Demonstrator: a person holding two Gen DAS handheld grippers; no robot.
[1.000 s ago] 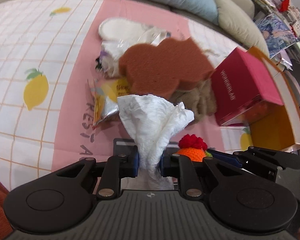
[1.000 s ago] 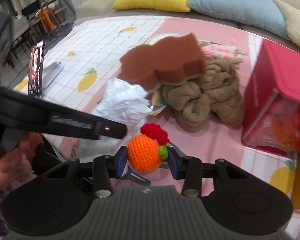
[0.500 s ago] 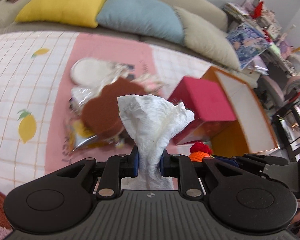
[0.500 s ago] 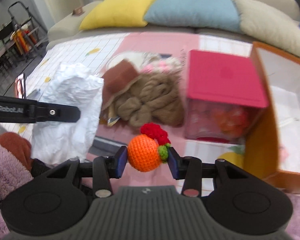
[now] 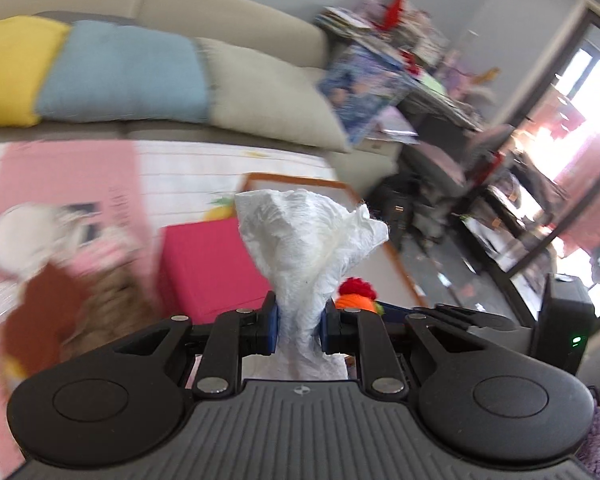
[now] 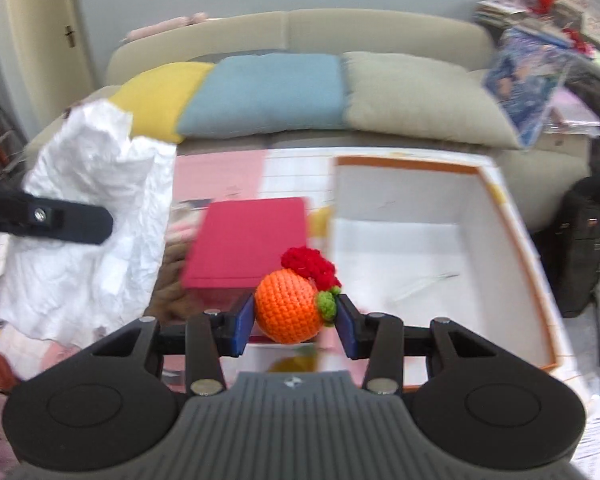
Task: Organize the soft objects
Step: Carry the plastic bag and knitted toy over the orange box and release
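Here the left gripper (image 5: 298,326) has its jaws clenched on a crumpled white tissue (image 5: 306,240), held in the air. The right gripper (image 6: 296,322) grips an orange crochet ball (image 6: 288,314) with a red tuft, above the near edge of what seems an open orange-rimmed box (image 6: 516,236), beside a red box (image 6: 248,244).

The lidded box (image 6: 248,240) sits left of the open box (image 6: 512,240) (edges close); 3 cushions (image 6: 268,96) line the sofa (image 6: 380,32) behind both.
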